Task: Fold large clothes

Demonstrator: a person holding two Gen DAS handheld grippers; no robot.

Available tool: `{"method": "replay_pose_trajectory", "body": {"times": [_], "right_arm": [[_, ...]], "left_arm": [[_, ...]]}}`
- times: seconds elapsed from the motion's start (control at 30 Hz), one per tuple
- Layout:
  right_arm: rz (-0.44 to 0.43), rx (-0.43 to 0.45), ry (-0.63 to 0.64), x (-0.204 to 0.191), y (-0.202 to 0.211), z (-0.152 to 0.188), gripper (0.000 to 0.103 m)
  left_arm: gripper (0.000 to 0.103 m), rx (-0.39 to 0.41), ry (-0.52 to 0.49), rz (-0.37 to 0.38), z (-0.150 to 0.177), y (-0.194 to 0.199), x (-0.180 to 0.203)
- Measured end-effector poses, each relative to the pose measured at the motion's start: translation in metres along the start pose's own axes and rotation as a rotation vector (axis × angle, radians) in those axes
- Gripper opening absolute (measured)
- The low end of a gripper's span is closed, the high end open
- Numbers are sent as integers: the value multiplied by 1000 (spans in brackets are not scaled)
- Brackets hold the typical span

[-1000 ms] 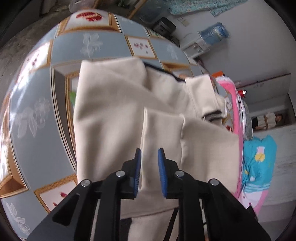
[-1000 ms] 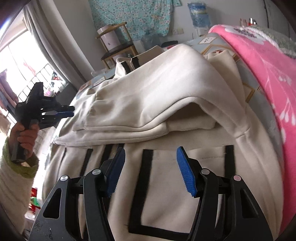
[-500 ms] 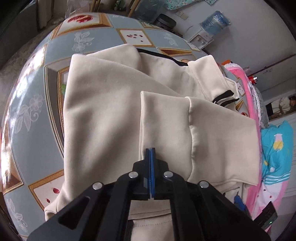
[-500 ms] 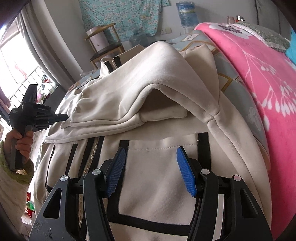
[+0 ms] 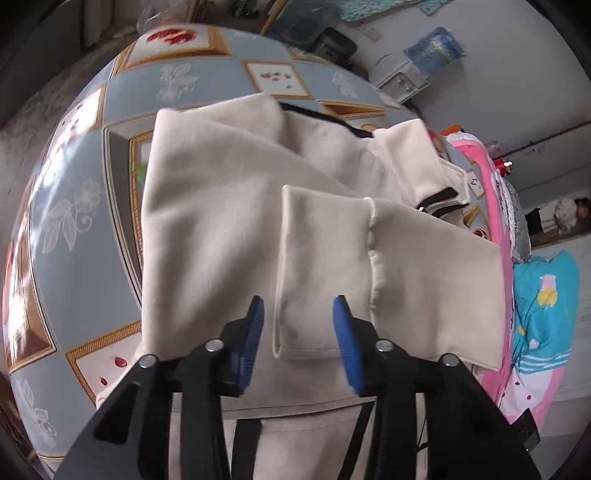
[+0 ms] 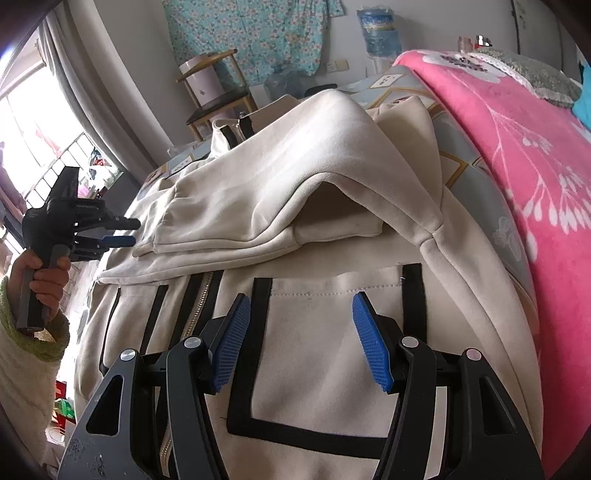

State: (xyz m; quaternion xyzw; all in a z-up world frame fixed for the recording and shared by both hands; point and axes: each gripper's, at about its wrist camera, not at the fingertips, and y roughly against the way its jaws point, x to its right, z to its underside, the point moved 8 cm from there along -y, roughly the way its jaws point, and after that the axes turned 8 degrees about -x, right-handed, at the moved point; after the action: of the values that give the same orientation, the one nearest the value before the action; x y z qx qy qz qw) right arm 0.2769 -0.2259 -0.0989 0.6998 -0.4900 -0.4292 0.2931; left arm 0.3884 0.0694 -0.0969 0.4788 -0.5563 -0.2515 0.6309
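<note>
A cream jacket with black trim (image 5: pixel 214 221) lies on the patterned bed cover (image 5: pixel 74 206), both sleeves folded across its chest. My left gripper (image 5: pixel 298 325) is open and empty, just above the cuff (image 5: pixel 321 266) of the top sleeve. My right gripper (image 6: pixel 301 339) is open and empty over the jacket's black-outlined pocket (image 6: pixel 332 354). The jacket (image 6: pixel 295 177) fills the right wrist view, where the left gripper (image 6: pixel 120 232) shows at the far left, held in a hand, jaws apart beside the sleeve cuff.
A pink floral blanket (image 6: pixel 535 155) lies along the right side of the bed. A blue child's garment (image 5: pixel 543 310) lies beyond it. A wooden stool (image 6: pixel 218 99) and a water bottle (image 6: pixel 380 26) stand by the far wall.
My left gripper was shut half a second ago and has now opened and drawn back from the sleeve cuff. My right gripper stays open over the pocket.
</note>
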Motion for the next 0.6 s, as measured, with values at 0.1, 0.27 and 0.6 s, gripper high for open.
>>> {"method": "replay_pose_trajectory", "body": {"times": [0.1, 0.27, 0.6], "right_arm": [[-7, -6, -12, 1, -2, 0, 57], [-7, -1, -14, -1, -1, 2, 57], [19, 4, -27, 4, 1, -1, 57]], "left_arm": [[40, -20, 7, -31, 0, -7, -4], [37, 17, 1, -42, -1, -10, -4], [0, 153, -100, -70, -5, 28, 3]]}}
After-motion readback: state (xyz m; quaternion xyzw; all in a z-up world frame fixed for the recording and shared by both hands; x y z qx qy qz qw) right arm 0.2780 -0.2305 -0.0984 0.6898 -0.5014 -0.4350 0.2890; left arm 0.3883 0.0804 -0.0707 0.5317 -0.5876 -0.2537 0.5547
